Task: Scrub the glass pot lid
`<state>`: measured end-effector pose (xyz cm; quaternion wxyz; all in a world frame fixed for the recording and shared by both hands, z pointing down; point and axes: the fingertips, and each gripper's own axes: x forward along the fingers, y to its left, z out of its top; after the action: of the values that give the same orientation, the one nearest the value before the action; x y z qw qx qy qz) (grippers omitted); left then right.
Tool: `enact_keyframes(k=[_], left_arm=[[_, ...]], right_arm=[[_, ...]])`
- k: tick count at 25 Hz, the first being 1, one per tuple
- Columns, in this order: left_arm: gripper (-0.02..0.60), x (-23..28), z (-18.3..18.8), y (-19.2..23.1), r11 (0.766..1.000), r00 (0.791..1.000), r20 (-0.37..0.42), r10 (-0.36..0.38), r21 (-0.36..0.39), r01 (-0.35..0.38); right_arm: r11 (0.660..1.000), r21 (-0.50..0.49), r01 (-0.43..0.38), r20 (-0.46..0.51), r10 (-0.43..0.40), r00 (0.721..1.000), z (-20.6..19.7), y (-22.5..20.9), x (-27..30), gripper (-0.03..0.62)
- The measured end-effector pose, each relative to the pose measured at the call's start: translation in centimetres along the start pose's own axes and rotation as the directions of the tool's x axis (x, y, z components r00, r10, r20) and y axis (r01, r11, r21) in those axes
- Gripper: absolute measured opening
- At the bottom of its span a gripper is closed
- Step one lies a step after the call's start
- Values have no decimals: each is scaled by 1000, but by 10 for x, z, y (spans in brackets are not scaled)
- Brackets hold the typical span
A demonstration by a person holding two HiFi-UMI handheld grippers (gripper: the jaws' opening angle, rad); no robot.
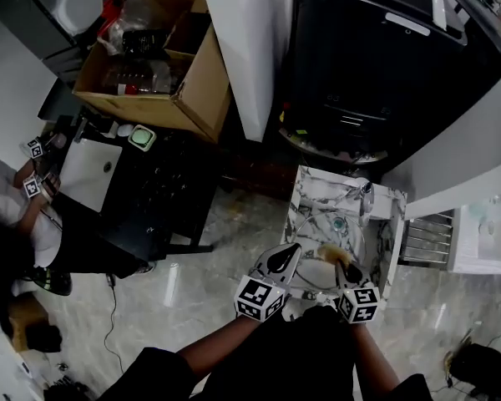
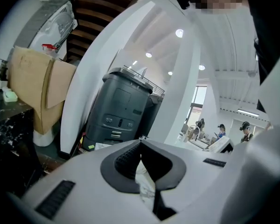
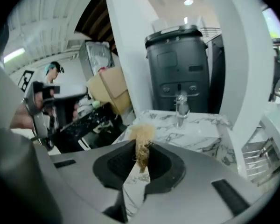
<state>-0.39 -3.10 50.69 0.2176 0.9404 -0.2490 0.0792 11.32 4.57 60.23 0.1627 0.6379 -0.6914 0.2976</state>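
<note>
In the head view both grippers hang over a small marble sink unit (image 1: 305, 192). My right gripper (image 1: 344, 267) (image 3: 142, 146) is shut on a tan fibrous scrubber (image 1: 329, 253) (image 3: 142, 133), whose tuft sticks up past the jaw tips. My left gripper (image 1: 292, 251) (image 2: 141, 141) is shut, its tips meeting with only a tiny glint between them. A thin curved rim (image 1: 313, 288) shows low between the grippers, but I cannot make out a glass lid for certain. The chrome faucet (image 1: 366, 195) (image 3: 179, 104) stands at the sink's far side.
A large black bin (image 1: 376, 48) (image 2: 121, 111) stands beyond the sink beside a white pillar (image 1: 246, 48). A cardboard box (image 1: 163, 65) and black table (image 1: 150, 195) lie to the left. A dish rack (image 1: 422, 241) is right of the sink. A person (image 1: 21, 215) sits far left.
</note>
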Motion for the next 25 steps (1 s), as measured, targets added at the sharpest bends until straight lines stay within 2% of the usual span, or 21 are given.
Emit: enact_keyframes(k=[4, 8, 12, 16, 19, 22, 25], left_arm=[[15, 21, 23, -54, 999, 999, 34, -28, 40, 26], [15, 28, 41, -112, 995, 998, 64, -27, 95, 21], [15, 39, 60, -165, 990, 993, 119, -8, 143, -9], [15, 49, 74, -212, 978, 983, 183, -2, 208, -36], [15, 50, 72, -239, 976, 979, 203, 7, 213, -51], [15, 46, 71, -249, 977, 975, 220, 45, 195, -89], [15, 37, 64, -241, 971, 969, 224, 105, 187, -149]], right_arm=[[999, 39, 26, 176, -33, 984, 53, -13, -70, 61], [998, 27, 55, 318, -61, 946, 95, -31, -136, 61], [995, 2, 98, 416, -90, 905, 121, -50, -188, 61], [995, -24, 102, 459, -79, 885, 125, -70, -224, 61], [995, -28, 91, 465, -67, 883, 120, -89, -245, 61], [998, -27, 58, 460, -39, 887, 113, -99, -254, 61], [997, -31, 65, 470, -43, 882, 110, -104, -260, 61]])
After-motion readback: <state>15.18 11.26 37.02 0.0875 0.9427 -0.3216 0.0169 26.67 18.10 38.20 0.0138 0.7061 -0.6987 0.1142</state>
